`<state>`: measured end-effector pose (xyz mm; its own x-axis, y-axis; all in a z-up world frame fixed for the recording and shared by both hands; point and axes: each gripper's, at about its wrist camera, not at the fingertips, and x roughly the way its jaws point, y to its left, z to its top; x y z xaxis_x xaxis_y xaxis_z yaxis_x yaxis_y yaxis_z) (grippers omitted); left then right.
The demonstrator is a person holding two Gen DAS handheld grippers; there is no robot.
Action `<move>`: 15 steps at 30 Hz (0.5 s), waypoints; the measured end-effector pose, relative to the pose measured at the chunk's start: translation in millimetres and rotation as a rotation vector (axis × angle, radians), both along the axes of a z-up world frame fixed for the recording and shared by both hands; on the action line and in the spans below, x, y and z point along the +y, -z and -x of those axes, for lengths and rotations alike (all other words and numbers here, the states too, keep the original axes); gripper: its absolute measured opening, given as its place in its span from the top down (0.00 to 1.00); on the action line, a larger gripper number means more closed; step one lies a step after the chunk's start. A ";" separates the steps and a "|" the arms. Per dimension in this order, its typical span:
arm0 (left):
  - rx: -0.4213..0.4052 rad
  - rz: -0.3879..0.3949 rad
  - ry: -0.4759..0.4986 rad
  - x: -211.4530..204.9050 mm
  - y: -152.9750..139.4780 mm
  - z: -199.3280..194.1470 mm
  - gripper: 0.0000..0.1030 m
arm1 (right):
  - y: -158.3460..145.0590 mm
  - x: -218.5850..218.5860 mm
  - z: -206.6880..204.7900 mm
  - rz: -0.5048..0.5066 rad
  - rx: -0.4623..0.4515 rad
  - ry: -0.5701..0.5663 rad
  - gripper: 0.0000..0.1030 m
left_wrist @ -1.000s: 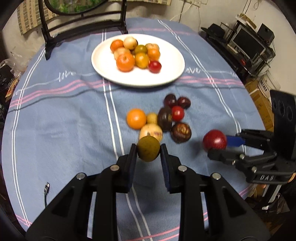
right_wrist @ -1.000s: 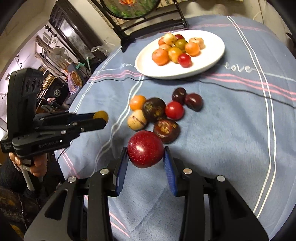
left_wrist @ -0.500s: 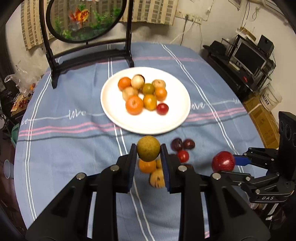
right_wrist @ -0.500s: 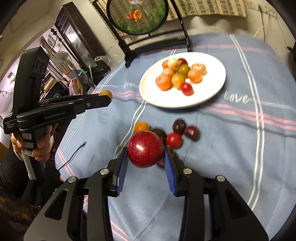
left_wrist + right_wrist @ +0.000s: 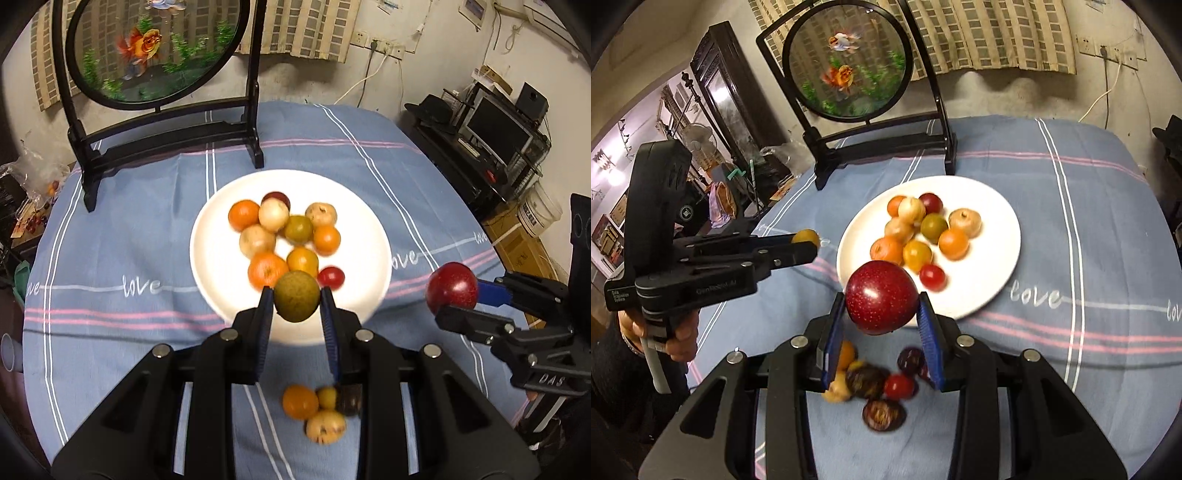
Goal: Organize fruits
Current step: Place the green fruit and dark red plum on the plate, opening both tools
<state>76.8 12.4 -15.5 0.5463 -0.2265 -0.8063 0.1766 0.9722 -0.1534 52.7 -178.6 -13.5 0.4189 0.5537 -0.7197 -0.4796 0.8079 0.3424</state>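
Observation:
My left gripper is shut on an olive-green round fruit, held in the air over the near edge of the white plate. My right gripper is shut on a dark red apple-like fruit, held above the plate's near-left rim. Several orange, yellow, tan and red fruits lie on the plate. A loose cluster of fruits lies on the blue cloth below the grippers; it also shows in the right wrist view. The right gripper with the red fruit shows at right in the left wrist view.
A round goldfish picture on a black stand stands on the table behind the plate. The blue striped tablecloth covers the round table. Shelves with a monitor stand beyond the table's right edge.
Both grippers have risen and moved forward from the loose fruit cluster to the plate, each carrying its fruit. The cluster now lies below the fingers.

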 end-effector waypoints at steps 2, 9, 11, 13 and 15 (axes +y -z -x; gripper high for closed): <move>-0.002 -0.009 -0.004 -0.7 2.0 -12.9 0.75 | 0.6 3.5 -11.9 0.004 -0.002 0.003 0.63; 0.005 -0.017 -0.043 -3.8 14.7 -47.5 0.75 | 11.7 8.6 -49.6 -0.001 0.000 0.048 0.63; 0.017 -0.013 -0.056 -4.0 19.7 -55.1 0.75 | 17.1 9.7 -57.1 -0.016 0.011 0.074 0.63; 0.026 -0.020 -0.059 -3.8 24.5 -62.4 0.75 | 22.9 11.1 -64.6 -0.031 0.027 0.086 0.63; 0.027 -0.035 -0.065 -2.7 27.8 -68.1 0.75 | 25.9 14.0 -69.5 -0.025 0.033 0.082 0.63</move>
